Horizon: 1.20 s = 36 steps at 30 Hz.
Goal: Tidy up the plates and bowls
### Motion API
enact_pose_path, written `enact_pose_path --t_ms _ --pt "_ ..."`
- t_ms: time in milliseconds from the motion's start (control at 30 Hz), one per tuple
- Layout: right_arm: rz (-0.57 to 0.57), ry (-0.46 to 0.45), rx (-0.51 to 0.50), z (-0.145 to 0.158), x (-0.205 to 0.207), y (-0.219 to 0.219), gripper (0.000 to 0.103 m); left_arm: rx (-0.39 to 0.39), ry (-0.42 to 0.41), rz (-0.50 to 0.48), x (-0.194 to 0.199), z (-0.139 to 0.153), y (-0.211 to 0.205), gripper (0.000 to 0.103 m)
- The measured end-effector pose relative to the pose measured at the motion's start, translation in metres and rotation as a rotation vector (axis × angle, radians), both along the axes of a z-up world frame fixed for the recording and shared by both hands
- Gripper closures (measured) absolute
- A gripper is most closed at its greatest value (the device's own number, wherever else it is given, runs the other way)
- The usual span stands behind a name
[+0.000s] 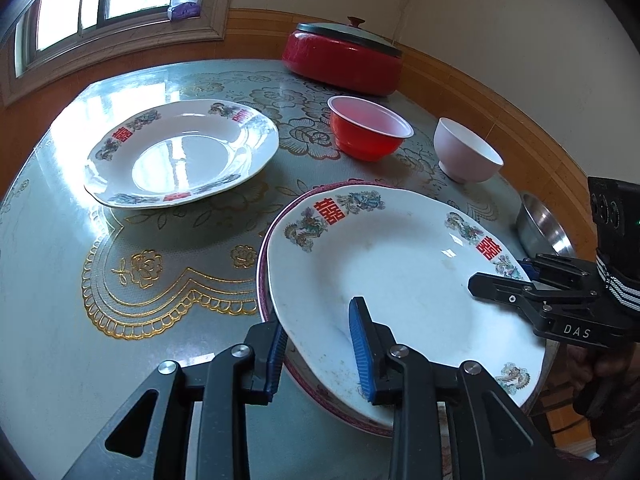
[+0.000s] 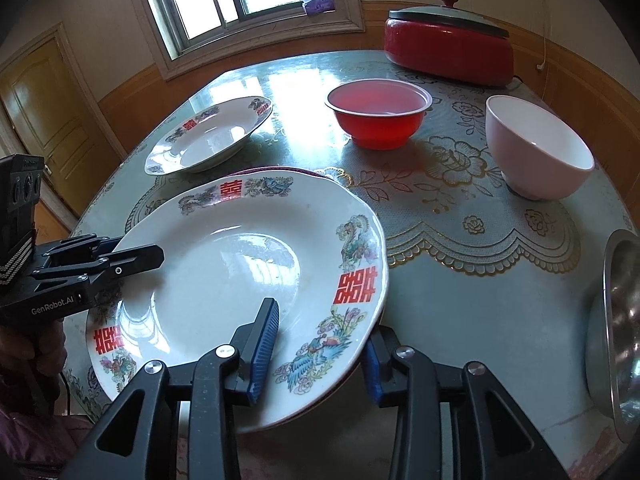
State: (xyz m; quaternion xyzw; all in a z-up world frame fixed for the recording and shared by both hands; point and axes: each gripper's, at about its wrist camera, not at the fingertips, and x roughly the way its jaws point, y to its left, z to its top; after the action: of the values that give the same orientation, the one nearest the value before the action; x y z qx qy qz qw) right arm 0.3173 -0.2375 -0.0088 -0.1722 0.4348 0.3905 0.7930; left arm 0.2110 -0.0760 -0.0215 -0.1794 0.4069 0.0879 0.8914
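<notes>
While both grippers reach in from opposite sides, a white plate (image 2: 240, 264) with red characters and painted birds on its rim sits between them at the near edge of a round table (image 1: 120, 360). It rests on top of a second plate with a purple rim (image 1: 262, 280), which shows only as a thin crescent beneath it.

The left gripper (image 1: 320, 354) straddles the left edge of the top plate: one blue-padded finger lies over the plate's face, the other sits outside and below the rim. Its jaws stand apart, with a gap on either side of the rim, so nothing is clamped yet. The right gripper (image 2: 316, 354) mirrors this on the right edge, one pad over the face, one outside the rim, jaws likewise apart. Neither hand is nearer than the other; the plate's rim already runs through both openings, so closing seems to be all a grip calls for.

Farther back on the table, well apart, lie a matching plate (image 1: 180, 156), a red plastic bowl (image 1: 368, 128), a white bowl (image 1: 466, 152) and, at the right edge, a steel bowl (image 2: 616, 332). A red lidded cooker (image 1: 344, 56) stands at the far side.

Readable writing: "DAS" on the right gripper's body, "GenRobot.AI" on the left one's body, and the red double-happiness character repeated around both patterned plates.
</notes>
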Motion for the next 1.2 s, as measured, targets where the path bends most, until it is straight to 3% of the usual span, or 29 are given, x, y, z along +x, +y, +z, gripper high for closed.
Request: enact_pose_path --t_ms 333,467,733,933,1100,1200 --pt "0.004 -0.012 -0.003 0.006 -0.007 -0.007 0.065 -0.014 -0.005 -0.01 -0.012 0.004 -0.006 0.069" --pt "-0.036 -0.071 -0.066 0.004 -0.005 -0.008 0.064 0.004 0.013 -0.024 -0.011 0.004 -0.013 0.066" --pt "-0.049 -0.068 -0.062 -0.005 -0.006 -0.012 0.062 0.018 0.015 -0.029 -0.014 0.006 -0.017 0.063" --pt "-0.065 -0.076 -0.051 -0.001 -0.004 -0.014 0.062 0.033 -0.006 0.016 -0.026 0.014 -0.013 0.06" --pt "-0.064 -0.122 -0.067 0.002 -0.004 -0.011 0.071 0.108 0.002 0.087 -0.035 0.013 -0.009 0.055" --pt "-0.066 -0.126 -0.062 0.001 -0.003 -0.008 0.072 0.106 0.003 0.115 -0.039 0.01 -0.007 0.054"
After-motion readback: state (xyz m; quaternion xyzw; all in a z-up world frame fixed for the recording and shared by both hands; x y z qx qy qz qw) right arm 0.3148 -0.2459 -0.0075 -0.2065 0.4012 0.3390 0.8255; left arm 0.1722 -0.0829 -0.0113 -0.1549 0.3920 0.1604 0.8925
